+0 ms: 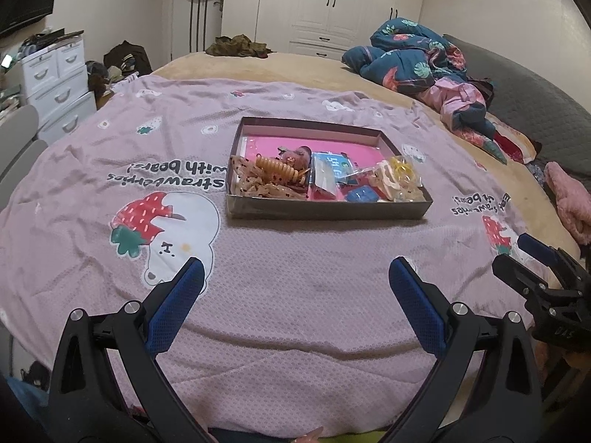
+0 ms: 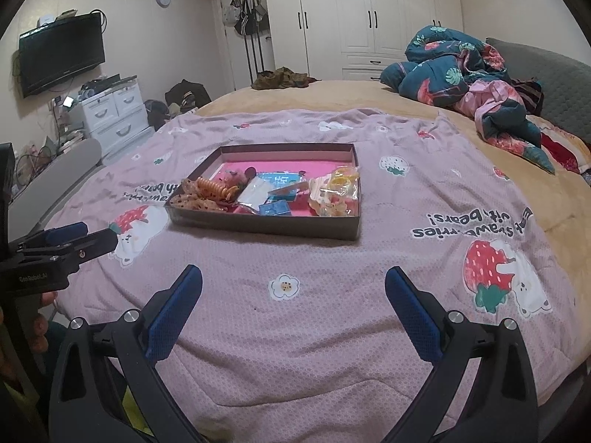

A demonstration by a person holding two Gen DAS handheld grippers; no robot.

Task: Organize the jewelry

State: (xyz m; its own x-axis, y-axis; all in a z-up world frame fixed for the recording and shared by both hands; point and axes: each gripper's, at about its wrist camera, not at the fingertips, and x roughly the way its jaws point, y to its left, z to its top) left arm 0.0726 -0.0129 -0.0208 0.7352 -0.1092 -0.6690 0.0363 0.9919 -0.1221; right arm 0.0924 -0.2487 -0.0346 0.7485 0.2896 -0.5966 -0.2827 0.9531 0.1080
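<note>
Tools (image 1: 295, 277) (image 2: 293, 286) gape; tray (image 1: 325, 212) beyond.

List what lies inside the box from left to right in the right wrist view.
Brown dotted fabric bow → orange spiral hair tie → clear packet with white contents → small blue box → clear bag of yellow hair ties.

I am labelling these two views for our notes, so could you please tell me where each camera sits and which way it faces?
Left wrist: sits on the left hand-held gripper, looks across the pink blanket at the shallow box; its open fingers show, the right hand-held gripper at the right edge.
Right wrist: sits on the right hand-held gripper, faces the box from further right; its open fingers show, the left one at the left edge.
Shared: box, blanket, wardrobe.
</note>
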